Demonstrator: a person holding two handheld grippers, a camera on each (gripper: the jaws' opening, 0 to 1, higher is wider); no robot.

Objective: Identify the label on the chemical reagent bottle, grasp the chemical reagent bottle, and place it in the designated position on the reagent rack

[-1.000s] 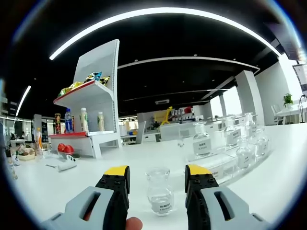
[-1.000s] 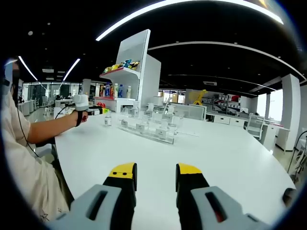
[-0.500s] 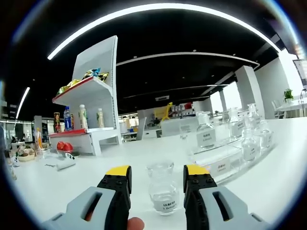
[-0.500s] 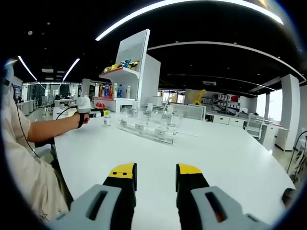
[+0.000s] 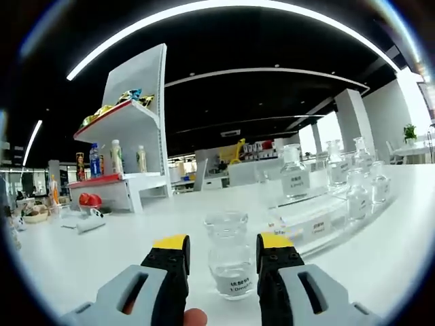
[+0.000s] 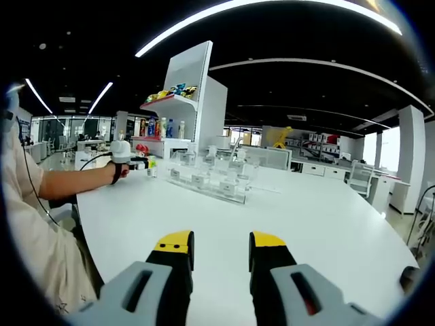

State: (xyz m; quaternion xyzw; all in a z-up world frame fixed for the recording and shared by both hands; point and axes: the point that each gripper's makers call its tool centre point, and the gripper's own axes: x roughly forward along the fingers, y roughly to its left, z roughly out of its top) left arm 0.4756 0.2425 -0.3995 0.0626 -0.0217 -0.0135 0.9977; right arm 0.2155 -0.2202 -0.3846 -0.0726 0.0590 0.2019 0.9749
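Now reagent bottle [image 5: 231, 255] between open jaws

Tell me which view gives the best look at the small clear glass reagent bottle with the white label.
The left gripper view: the small clear glass reagent bottle stands upright on the white table, close up between the left gripper jaws, label facing the camera. In the right gripper view it is a tiny shape far off, by that gripper.

L gripper [image 5: 223, 246] now further fwd vs 1 s ago: bottle [image 5: 229, 261] sits deeper between its jaws, looks bigger, jaw gap a bit narrower. In right gripper view, person's arm [image 6: 75, 180] reaches further toward rack [image 6: 207, 180], L gripper now right at bottle on table [image 6: 326, 217].
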